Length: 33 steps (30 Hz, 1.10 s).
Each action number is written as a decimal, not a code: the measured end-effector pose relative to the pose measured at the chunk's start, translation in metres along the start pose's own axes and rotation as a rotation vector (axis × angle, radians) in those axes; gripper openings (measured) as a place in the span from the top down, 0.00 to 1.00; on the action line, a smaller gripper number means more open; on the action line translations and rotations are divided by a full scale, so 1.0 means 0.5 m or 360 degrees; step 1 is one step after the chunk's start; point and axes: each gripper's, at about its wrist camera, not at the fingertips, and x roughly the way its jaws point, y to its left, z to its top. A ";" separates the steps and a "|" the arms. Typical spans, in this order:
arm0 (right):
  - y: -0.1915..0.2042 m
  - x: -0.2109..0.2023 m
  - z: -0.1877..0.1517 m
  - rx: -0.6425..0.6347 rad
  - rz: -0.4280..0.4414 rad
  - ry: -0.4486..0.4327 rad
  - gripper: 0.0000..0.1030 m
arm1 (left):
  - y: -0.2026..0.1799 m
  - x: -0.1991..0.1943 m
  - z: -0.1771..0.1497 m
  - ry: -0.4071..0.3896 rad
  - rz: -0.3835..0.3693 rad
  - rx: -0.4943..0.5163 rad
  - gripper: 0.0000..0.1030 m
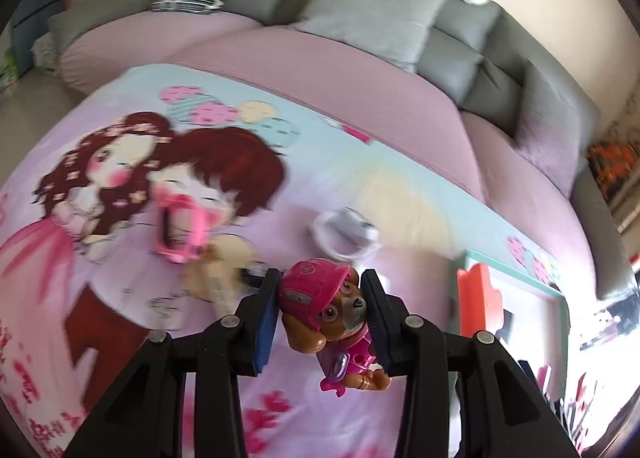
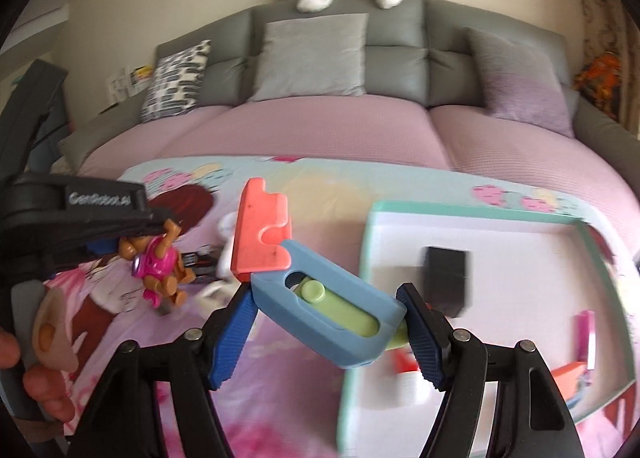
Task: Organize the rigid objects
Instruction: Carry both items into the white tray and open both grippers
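Note:
My left gripper (image 1: pixel 322 298) is shut on a pink-helmeted brown dog figure (image 1: pixel 332 314) and holds it above the cartoon-print blanket (image 1: pixel 100 258). The figure also shows in the right wrist view (image 2: pixel 160 266), hanging from the left gripper (image 2: pixel 120 234). My right gripper (image 2: pixel 324 318) is shut on a blue toy knife handle (image 2: pixel 332 310) with a coral blade (image 2: pixel 262 234) and a green slider. It hovers at the left edge of the white, teal-rimmed box (image 2: pixel 472 214). In the left wrist view the coral blade (image 1: pixel 478 298) stands by the box (image 1: pixel 532 274).
On the blanket lie a pink toy (image 1: pixel 182 230), a tan toy (image 1: pixel 224 274) and a white-grey object (image 1: pixel 346 234). The box holds a black block (image 2: pixel 446 278), a pink piece (image 2: pixel 586 334) and a coral piece (image 2: pixel 570 372). A grey sofa (image 2: pixel 396 58) with cushions stands behind.

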 end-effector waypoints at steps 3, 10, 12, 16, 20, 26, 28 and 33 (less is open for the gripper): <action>-0.039 0.000 0.001 0.0030 -0.0087 0.0005 0.28 | -0.045 0.014 -0.008 0.0037 -0.0060 0.0064 0.59; -0.149 -0.009 -0.004 0.0135 -0.0294 0.0028 0.28 | -0.149 0.036 -0.043 0.0094 -0.0120 0.0252 0.59; -0.177 -0.014 -0.006 0.0152 -0.0348 0.0027 0.28 | -0.172 0.041 -0.053 0.0107 -0.0144 0.0290 0.59; -0.232 -0.024 -0.017 0.0185 -0.0459 0.0039 0.28 | -0.223 0.055 -0.079 0.0155 -0.0201 0.0382 0.59; -0.277 -0.029 -0.026 0.0229 -0.0541 0.0061 0.28 | -0.264 0.067 -0.100 0.0193 -0.0244 0.0468 0.59; -0.322 -0.025 -0.032 0.0274 -0.0591 0.0099 0.28 | -0.321 0.086 -0.138 0.0260 -0.0292 0.0615 0.59; -0.327 -0.021 -0.035 0.0289 -0.0588 0.0127 0.28 | -0.332 0.096 -0.146 0.0298 -0.0310 0.0629 0.59; -0.324 -0.003 -0.040 0.0276 -0.0581 0.0184 0.28 | -0.350 0.114 -0.159 0.0356 -0.0296 0.0666 0.59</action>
